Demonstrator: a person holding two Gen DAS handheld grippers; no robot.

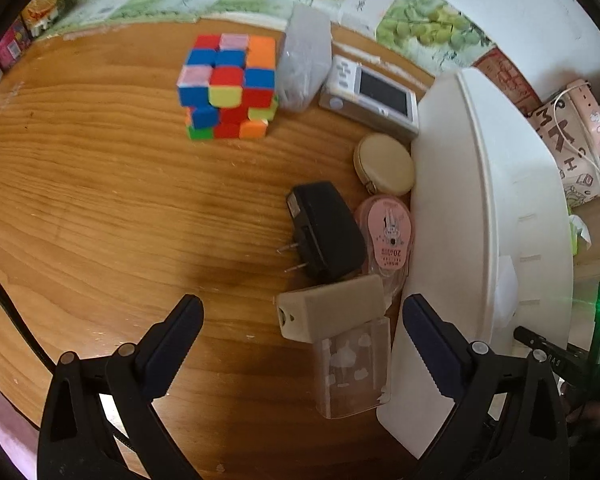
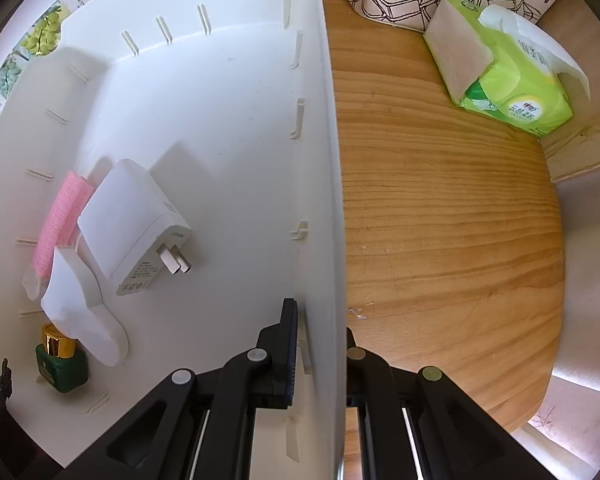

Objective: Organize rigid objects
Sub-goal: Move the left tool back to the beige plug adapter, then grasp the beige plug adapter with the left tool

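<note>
the left gripper (image 1: 302, 344) hangs with its jaws spread wide over the wooden table (image 1: 100, 208), nothing pressed between them; a clear block with a beige cap (image 1: 340, 344) lies on the wood between the fingers, touching neither. just beyond it lies a black plug adapter (image 1: 324, 232), then a pink tape dispenser (image 1: 388, 232) and a round beige case (image 1: 384, 164), all crowded against the outer wall of the white bin (image 1: 480, 200). farther back toward the table's far edge stand a puzzle cube (image 1: 230, 88), a frosted plastic box (image 1: 304, 60) and a small digital clock (image 1: 374, 96).

the right gripper (image 2: 320, 344) is clamped tight on the white bin's side wall, one finger inside, one outside. inside the bin lie a white charger (image 2: 136, 224), a pink hair roller (image 2: 62, 224), a white clip-like piece (image 2: 84, 320) and a small green bottle with a gold cap (image 2: 62, 360). on the table outside the bin sits a green tissue pack (image 2: 504, 68).
</note>
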